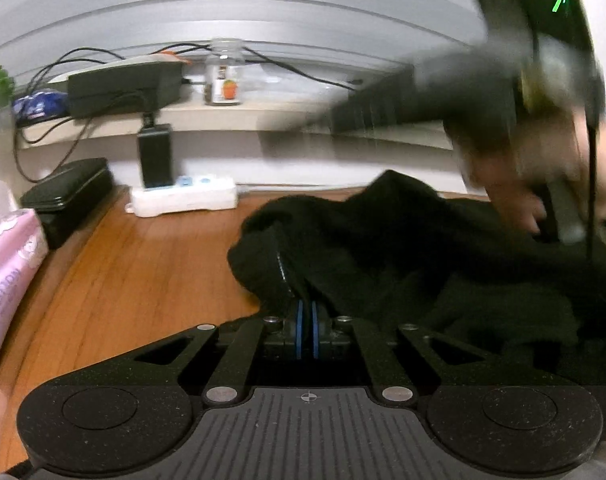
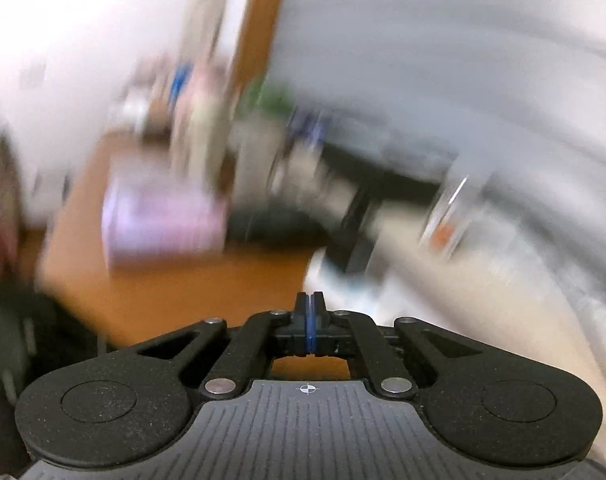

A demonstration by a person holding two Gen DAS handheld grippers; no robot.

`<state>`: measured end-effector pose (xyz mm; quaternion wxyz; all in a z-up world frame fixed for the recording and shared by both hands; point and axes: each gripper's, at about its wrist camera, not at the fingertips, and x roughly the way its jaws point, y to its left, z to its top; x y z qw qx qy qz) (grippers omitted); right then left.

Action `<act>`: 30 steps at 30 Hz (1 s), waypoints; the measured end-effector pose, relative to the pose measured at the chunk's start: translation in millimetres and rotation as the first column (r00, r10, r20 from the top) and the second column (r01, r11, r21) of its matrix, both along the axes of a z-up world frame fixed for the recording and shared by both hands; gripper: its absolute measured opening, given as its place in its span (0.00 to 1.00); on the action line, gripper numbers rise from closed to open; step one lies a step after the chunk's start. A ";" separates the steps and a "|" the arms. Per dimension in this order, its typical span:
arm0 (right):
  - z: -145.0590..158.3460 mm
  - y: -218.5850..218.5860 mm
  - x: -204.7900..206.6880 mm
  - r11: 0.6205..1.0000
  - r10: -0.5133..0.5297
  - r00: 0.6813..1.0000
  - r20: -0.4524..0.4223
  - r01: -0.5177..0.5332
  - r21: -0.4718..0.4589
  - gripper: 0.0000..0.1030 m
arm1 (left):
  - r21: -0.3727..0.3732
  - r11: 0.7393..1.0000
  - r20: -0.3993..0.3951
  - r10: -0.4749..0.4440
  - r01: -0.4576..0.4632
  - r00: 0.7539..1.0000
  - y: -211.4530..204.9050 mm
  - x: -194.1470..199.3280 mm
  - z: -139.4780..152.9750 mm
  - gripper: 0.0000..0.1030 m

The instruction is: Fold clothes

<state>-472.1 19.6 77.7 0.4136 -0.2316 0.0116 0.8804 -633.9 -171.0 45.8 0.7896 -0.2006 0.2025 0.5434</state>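
Left wrist view: the left tool (image 1: 306,312) is clenched on a fold of the black garment (image 1: 403,256), which lies crumpled on the wooden table (image 1: 135,280), right of centre. A hand (image 1: 543,172) gripping the other tool reaches over the garment's far edge. A white power strip (image 1: 183,200) and a pink tissue pack (image 1: 7,264) sit further left.

Right wrist view: heavily blurred. The right tool (image 2: 310,312) is clenched, pads together with nothing between them, above the table.

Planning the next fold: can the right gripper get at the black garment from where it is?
Probably yes: right gripper is shut, holds nothing, and hangs above the black garment, with nothing between.
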 end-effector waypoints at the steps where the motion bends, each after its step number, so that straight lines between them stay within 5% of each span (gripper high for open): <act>1: 9.3 1.5 4.0 1.000 -0.006 0.999 -0.032 0.006 0.004 0.01 | 0.003 1.000 0.000 0.000 0.000 1.000 -1.0 0.7 1.1 0.03; 9: -22.3 22.1 -9.4 0.983 0.065 0.992 0.104 -0.046 -0.176 0.05 | 0.005 1.000 0.013 0.001 -0.001 1.000 -4.1 2.1 -1.1 0.04; 14: -46.3 20.2 -26.6 0.958 0.131 0.966 0.223 -0.065 -0.280 0.29 | -0.001 1.000 0.030 -0.004 0.004 1.000 -7.5 2.1 -6.2 0.04; 17: -45.1 15.4 -17.7 0.971 0.107 0.969 0.221 -0.054 -0.235 0.28 | -0.001 1.000 0.026 -0.008 0.008 1.000 -9.0 4.1 -9.2 0.04; 20: -43.6 10.5 -8.4 0.981 0.083 0.973 0.215 -0.042 -0.187 0.11 | 0.007 1.000 0.039 0.001 -0.001 0.999 -9.0 0.4 -6.9 0.04; 25: -38.2 1.8 9.6 0.997 0.026 0.983 0.182 -0.011 -0.083 0.09 | 0.059 0.997 0.093 0.037 -0.043 0.995 -13.5 -20.0 11.7 0.05; 27: -29.3 -4.7 19.9 1.000 -0.008 0.991 0.132 0.008 0.002 0.09 | 0.087 0.993 0.123 0.063 -0.074 0.990 -11.3 -31.6 23.6 0.21; 30: -15.1 -11.4 30.7 0.994 -0.045 0.997 0.066 0.038 0.100 0.09 | 0.116 0.989 0.156 0.077 -0.096 0.985 -0.5 -44.8 40.6 0.30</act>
